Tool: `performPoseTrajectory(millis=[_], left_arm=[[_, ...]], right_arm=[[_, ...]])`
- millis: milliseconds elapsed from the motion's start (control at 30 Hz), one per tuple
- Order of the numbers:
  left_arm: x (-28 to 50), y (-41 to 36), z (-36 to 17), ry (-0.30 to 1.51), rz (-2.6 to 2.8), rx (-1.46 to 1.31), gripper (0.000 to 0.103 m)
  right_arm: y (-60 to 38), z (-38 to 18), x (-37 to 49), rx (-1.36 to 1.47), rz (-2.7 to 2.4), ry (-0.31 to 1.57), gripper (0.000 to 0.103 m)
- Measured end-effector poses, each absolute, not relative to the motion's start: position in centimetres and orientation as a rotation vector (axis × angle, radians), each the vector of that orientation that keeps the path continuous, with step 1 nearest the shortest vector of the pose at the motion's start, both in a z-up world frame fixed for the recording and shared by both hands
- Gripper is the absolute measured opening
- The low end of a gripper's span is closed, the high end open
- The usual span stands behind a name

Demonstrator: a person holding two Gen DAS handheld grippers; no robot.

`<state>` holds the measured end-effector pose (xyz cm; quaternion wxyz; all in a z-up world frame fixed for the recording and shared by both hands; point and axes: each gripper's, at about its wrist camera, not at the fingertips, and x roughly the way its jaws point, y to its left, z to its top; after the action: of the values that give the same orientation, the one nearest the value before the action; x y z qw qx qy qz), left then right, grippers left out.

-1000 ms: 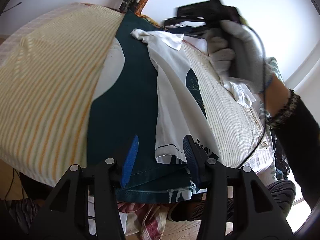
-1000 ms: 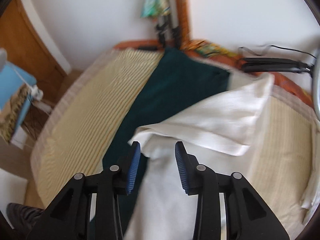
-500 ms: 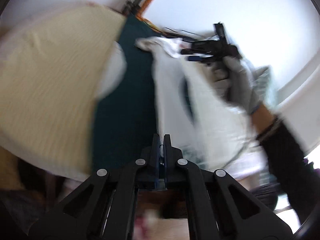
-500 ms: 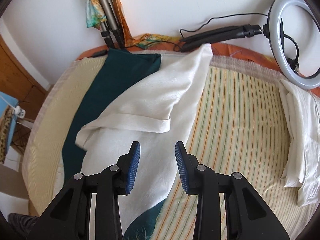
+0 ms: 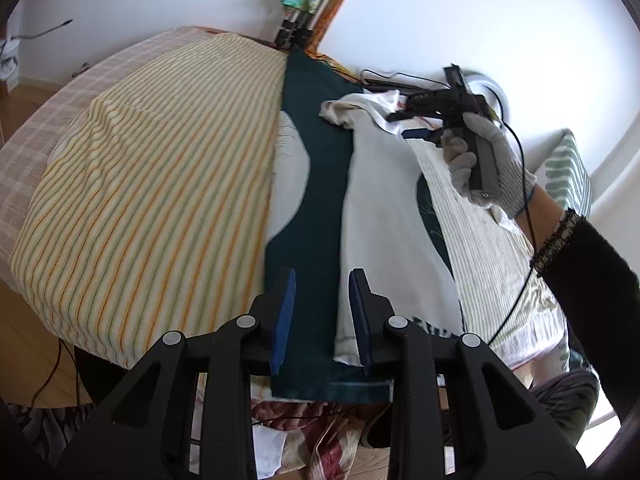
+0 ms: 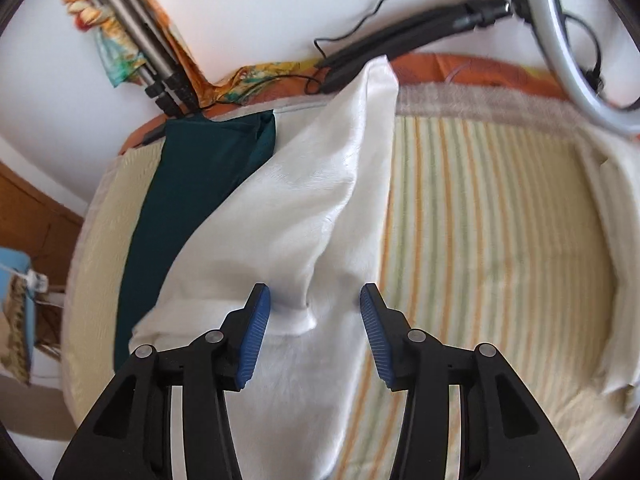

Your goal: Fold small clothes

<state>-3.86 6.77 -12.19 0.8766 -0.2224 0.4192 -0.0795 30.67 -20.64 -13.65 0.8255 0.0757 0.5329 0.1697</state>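
Observation:
A white garment (image 5: 384, 216) lies lengthwise on a dark green cloth (image 5: 316, 168) spread over the striped bed (image 5: 160, 184). My left gripper (image 5: 322, 316) hovers at its near hem, jaws opening. Only green cloth shows between the pads, and the hem's corner lies beside the right finger. At the far end a gloved hand (image 5: 488, 168) holds my right gripper (image 5: 404, 125) over the garment's top. In the right wrist view the right gripper (image 6: 316, 334) points down at the white garment (image 6: 304, 208), jaws opening slightly. A folded sleeve hem lies between the pads, which do not touch it.
A ring light (image 6: 580, 60) and its black stand rest at the bed's far edge, with tripod legs (image 6: 152, 64) at the wall. Folded white clothes (image 6: 616, 240) lie on the right of the bed. Loose clothes (image 5: 320, 432) sit on the floor below the near edge.
The left jaws closed at the garment's near hem half a second ago and have opened again. The right gripper has sunk towards the garment and rolled, its jaws a little wider.

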Motion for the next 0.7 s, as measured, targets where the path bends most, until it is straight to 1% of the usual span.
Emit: performPoseTrajectory(millis=[33, 67, 100, 167, 200, 300, 433, 533, 700], left_arm=[[-3.7, 7.2, -12.5, 0.879, -0.162, -0.487, 0.027], [-3.6, 7.5, -12.7, 0.880, -0.155, -0.506, 0.027], [-3.5, 7.8, -13.0, 0.878, -0.148, -0.519, 0.027], [-3.7, 8.7, -13.2, 0.870, -0.134, -0.553, 0.027], [-3.7, 9.0, -13.2, 0.864, -0.124, -0.566, 0.027], [-3.9, 10.1, -13.3, 0.846, -0.107, -0.602, 0.026], [-4.0, 10.5, -13.6, 0.846, -0.100, -0.623, 0.027], [-3.8, 10.8, -13.8, 0.850, -0.089, -0.634, 0.027], [-3.5, 11.5, -14.3, 0.862, -0.070, -0.661, 0.027]], right_arm=[[-20.5, -13.5, 30.7, 0.149, 0.363, 1.130, 0.032], [-20.2, -13.3, 30.8, 0.130, 0.380, 1.131, 0.018], [-19.8, -13.1, 30.8, 0.110, 0.399, 1.133, 0.008], [-19.1, -12.3, 30.7, 0.050, 0.402, 1.125, 0.008], [-18.8, -11.8, 30.7, 0.011, 0.393, 1.109, 0.004], [-18.5, -10.4, 31.0, 0.018, 0.408, 1.090, 0.002], [-16.9, -8.3, 32.5, 0.059, 0.445, 1.066, 0.001], [-13.8, -7.2, 34.1, 0.037, 0.468, 1.033, 0.001], [-9.5, -7.1, 35.9, 0.005, 0.507, 1.008, 0.001]])
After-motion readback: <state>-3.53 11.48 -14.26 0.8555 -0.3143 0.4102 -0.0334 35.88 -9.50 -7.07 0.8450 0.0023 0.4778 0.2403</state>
